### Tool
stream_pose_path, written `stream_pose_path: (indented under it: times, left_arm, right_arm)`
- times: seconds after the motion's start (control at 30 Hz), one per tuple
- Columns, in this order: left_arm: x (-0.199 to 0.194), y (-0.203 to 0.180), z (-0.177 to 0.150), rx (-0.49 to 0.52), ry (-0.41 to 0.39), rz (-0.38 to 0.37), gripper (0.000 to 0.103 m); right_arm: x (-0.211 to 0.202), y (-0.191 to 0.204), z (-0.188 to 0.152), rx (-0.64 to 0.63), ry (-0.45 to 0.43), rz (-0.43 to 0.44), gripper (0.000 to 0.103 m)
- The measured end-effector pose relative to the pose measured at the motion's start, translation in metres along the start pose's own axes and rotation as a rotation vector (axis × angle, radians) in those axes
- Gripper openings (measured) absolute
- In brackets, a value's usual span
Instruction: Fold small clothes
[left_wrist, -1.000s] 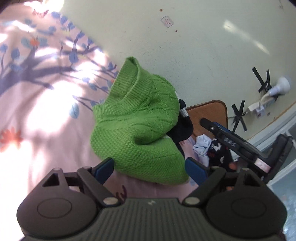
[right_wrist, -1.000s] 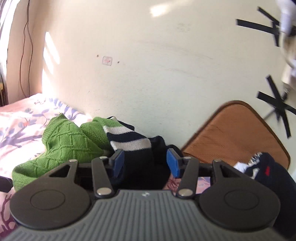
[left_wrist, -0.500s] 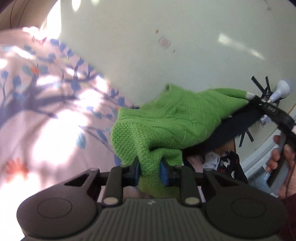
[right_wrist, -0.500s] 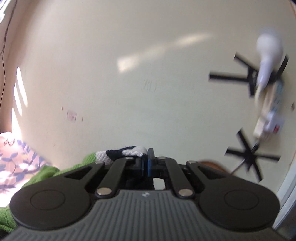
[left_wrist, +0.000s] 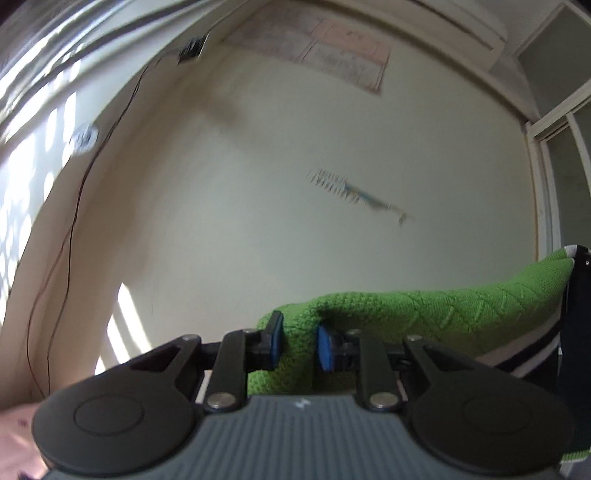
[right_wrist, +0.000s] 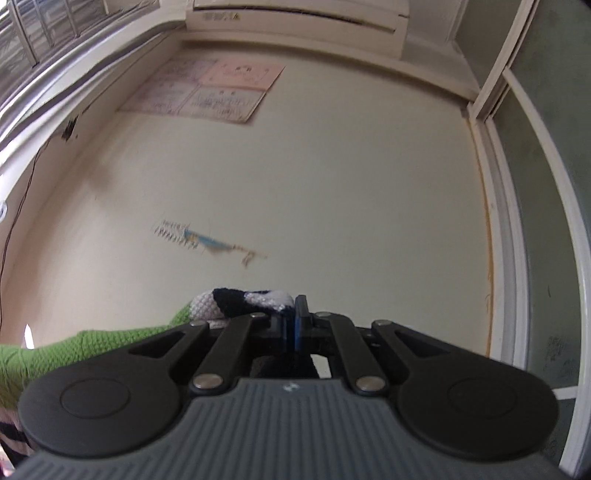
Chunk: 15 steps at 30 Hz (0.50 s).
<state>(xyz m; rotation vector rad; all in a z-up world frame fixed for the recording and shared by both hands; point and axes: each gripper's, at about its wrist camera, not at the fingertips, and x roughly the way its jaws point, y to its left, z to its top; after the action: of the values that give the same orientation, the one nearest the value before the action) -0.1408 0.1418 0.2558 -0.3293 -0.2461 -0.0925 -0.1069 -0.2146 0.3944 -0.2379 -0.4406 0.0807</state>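
Green cable-knit sweater (left_wrist: 424, 314) w/ navy-and-white striped trim held up in air btwn both grippers
Spread likely to open it for folding; soft chunky knit sags btwn them. Left gripper (left_wrist: 298, 345) pinches green edge, right gripper (right_wrist: 291, 328) clamped tight on striped part (right_wrist: 243, 301)

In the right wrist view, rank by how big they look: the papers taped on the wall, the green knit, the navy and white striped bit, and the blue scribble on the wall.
1. papers, largest
2. green knit, partly hidden by the right gripper
3. blue scribble and striped bit look alike; the striped bit sits far nearer the camera, so no ranking.
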Motion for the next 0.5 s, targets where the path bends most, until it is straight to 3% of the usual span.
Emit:
stream_pose_path:
  times: [0.1,0.2,0.27,0.33,0.43,0.5]
  left_arm:
    - [-0.003,-0.026,0.036,0.091,-0.058,-0.012,0.018]
    - [0.004,-0.049,0.048,0.165,-0.031,-0.036,0.018]
    - [0.016,-0.058,0.034,0.205,0.018,-0.014,0.018]
    - [0.028,-0.063,0.006,0.253,0.11,0.029,0.018]
    - [0.034,-0.049,-0.083,0.364,0.33,0.091,0.018]
    - [0.044,-0.033,-0.16,0.426,0.589,0.102,0.019]
  right_arm:
    - [-0.003,-0.022,0.013,0.063,0.023,0.007,0.006]
    - [-0.002,-0.04,-0.004,0.141,0.1,0.028,0.006]
    - [0.0,-0.047,-0.036,0.196,0.181,0.043,0.007]
    - [-0.002,-0.049,-0.084,0.243,0.293,0.06,0.007]
    - [-0.018,-0.034,-0.203,0.269,0.582,0.077,0.007]
    - [-0.035,-0.019,-0.294,0.316,0.859,0.121,0.011]
